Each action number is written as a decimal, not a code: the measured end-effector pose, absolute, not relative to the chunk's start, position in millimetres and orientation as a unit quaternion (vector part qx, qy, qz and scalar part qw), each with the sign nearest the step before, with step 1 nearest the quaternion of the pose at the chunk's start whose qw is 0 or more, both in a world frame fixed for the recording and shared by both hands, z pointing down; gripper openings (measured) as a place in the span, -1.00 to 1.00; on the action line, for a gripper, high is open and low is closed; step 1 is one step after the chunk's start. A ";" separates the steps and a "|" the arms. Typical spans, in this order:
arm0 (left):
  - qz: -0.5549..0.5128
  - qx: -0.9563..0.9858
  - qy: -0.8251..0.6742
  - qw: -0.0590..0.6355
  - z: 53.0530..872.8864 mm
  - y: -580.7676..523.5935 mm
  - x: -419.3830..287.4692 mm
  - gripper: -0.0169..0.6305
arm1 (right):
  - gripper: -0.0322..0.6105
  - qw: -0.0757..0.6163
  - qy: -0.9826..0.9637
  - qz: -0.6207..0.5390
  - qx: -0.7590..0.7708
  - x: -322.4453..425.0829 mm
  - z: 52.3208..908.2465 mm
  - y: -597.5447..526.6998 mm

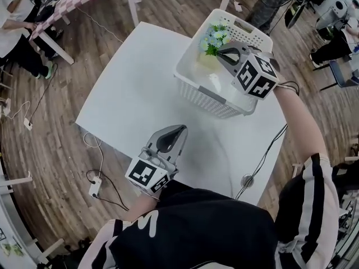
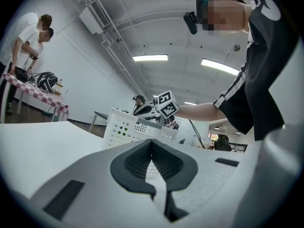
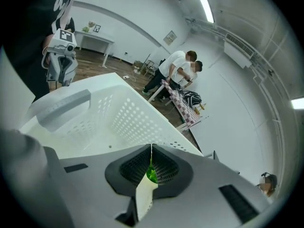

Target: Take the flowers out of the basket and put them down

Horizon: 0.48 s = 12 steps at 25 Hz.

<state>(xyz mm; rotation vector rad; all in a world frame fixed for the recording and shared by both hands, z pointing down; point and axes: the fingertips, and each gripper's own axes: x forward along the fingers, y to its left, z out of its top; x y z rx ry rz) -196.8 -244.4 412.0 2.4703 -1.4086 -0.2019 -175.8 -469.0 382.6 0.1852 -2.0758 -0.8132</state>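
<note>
Inside the white perforated plastic basket [image 1: 194, 84], right gripper [image 1: 220, 51] pinches the pale-blue leafy flower bunch [image 1: 215, 37]; next, probably lift clear over its rim. Left gripper [image 1: 180, 130], outside the basket, closed empty

My left tool [image 1: 170, 137] and right tool [image 1: 226, 53] are matt grey plastic with dark ribbed pads [image 3: 166, 167]. The basket [image 1: 221, 102] is white perforated plastic with a slight gloss. The flowers [image 1: 215, 38] inside the basket look matt, like cloth. Under the basket the desk [image 1: 134, 94] is smooth matt white, on a floor [image 1: 61, 139] of wood planks.
</note>
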 end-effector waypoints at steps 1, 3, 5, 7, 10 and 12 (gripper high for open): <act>-0.071 0.856 -0.492 0.145 411.4 -243.9 -199.5 -0.93 | -0.84 0.447 -0.831 -0.324 0.069 -176.8 387.2 -471.2; -0.073 0.851 -0.500 0.146 410.8 -243.2 -205.1 -0.93 | -0.84 0.464 -0.827 -0.313 0.058 -177.9 396.3 -474.0; -0.074 0.846 -0.507 0.147 411.5 -244.0 -211.6 -0.93 | -0.84 0.478 -0.824 -0.300 0.050 -179.9 405.3 -477.1; -0.075 0.843 -0.513 0.148 412.7 -245.0 -218.7 -0.93 | -0.84 0.491 -0.819 -0.295 0.042 -183.8 415.4 -480.1; -0.075 0.840 -0.515 0.149 414.7 -243.1 -225.8 -0.93 | -0.83 0.515 -0.803 -0.298 0.031 -188.3 432.6 -482.7; -0.075 0.840 -0.515 0.151 415.8 -241.7 -227.4 -0.93 | -0.83 0.531 -0.796 -0.290 0.025 -188.3 443.5 -484.4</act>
